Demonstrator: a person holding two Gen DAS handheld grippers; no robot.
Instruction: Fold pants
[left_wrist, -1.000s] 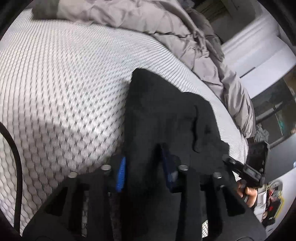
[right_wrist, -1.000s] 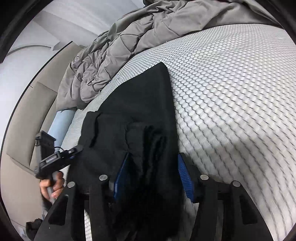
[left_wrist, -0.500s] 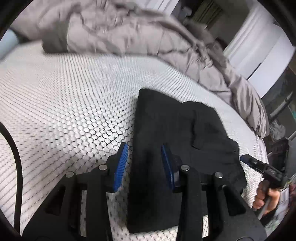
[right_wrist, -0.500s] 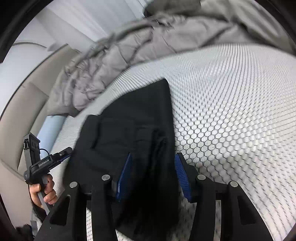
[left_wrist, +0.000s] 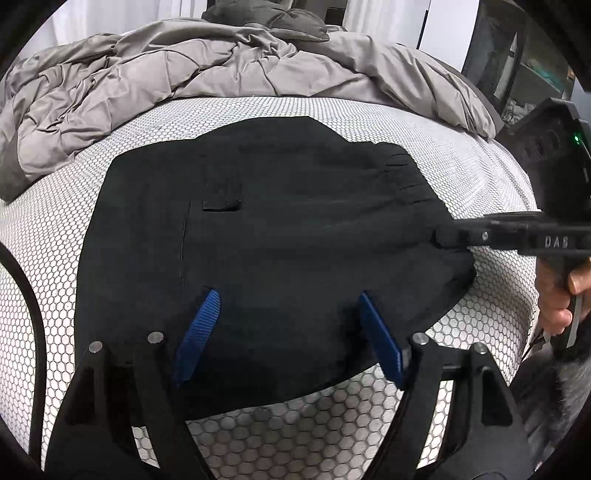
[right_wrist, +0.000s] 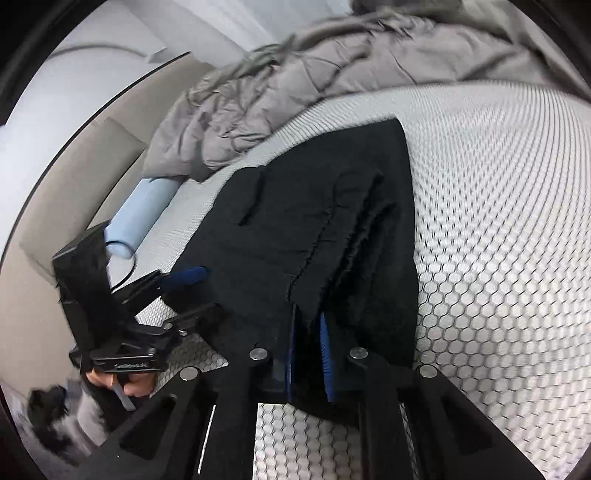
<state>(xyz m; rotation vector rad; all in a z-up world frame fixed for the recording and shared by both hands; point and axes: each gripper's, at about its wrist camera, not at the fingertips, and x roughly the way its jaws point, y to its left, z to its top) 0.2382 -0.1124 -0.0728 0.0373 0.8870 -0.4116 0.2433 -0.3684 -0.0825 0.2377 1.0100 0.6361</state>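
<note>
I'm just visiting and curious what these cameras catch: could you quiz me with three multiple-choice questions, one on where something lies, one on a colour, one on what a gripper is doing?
1. Where do the pants lie?
A. on the honeycomb-patterned mattress
B. on top of the grey comforter
C. on the floor

2. What colour are the left gripper finger pads?
A. red
B. blue
C. yellow

3. What is the right gripper doing?
A. wide open, away from the cloth
B. holding a pillow
C. pinching an edge of the pants

Answers: 1 A, patterned mattress shows all round the black cloth. 2 B, both ribbed pads are blue. 3 C, its pads sit close together with black fabric between them.
</note>
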